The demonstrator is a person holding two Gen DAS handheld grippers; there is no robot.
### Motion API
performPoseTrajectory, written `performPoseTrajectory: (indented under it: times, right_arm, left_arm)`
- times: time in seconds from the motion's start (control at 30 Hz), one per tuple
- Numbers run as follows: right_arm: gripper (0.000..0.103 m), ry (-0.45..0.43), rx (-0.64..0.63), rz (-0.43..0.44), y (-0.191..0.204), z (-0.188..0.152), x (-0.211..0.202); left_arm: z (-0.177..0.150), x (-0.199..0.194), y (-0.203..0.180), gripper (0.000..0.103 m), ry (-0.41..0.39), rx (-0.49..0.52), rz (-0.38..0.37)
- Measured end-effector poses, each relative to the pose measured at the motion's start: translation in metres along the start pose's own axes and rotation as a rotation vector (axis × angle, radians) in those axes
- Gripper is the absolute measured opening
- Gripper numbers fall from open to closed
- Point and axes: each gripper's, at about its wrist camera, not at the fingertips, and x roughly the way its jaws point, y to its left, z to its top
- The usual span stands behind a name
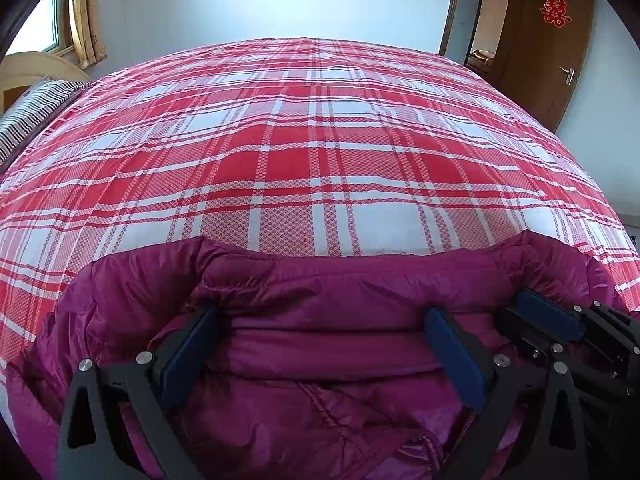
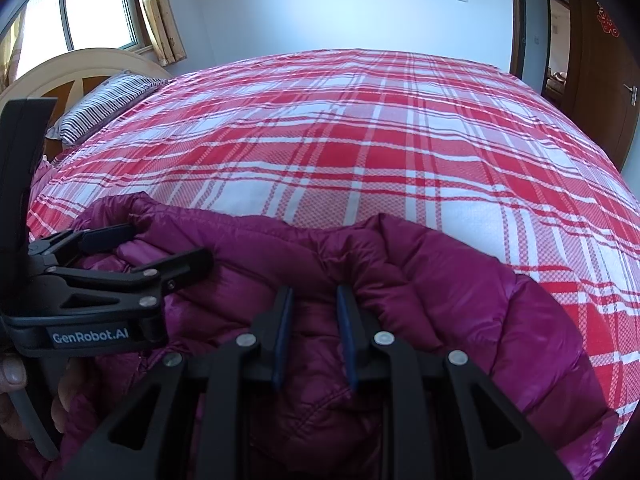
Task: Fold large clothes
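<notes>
While our left wrist view shows the left gripper (image 1: 320, 344) spread wide over the glossy magenta quilted down jacket (image 1: 304, 304), its blue pads resting on the fabric without pinching, only our right wrist view shows a person's fingers (image 2: 12, 376) on the handle. There our right gripper (image 2: 312, 300) stands narrowed, clamping a puffy ridge of the jacket. It lies bunched at the near edge of the red-and-white plaid woven bedsheet (image 1: 320, 140), near a striped pillow (image 2: 104, 104).

Home bedroom: plaid-sheeted bed (image 1: 320, 140), striped pillow (image 2: 104, 106), curtained window (image 2: 100, 12).
</notes>
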Motion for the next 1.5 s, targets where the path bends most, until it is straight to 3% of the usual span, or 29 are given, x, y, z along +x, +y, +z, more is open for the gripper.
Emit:
performPoseTrajectory:
  times: [1.17, 1.5]
  right_arm:
    - [0.025, 0.003, -0.010, -0.018, 0.001, 0.000, 0.001]
    - [0.025, 0.017, -0.026, -0.037, 0.004, 0.001, 0.001]
  left_arm:
    - [0.000, 0.001, -0.003, 0.102, -0.003, 0.015, 0.024]
    - [0.002, 0.002, -0.008, 0.102, 0.008, 0.040, 0.061]
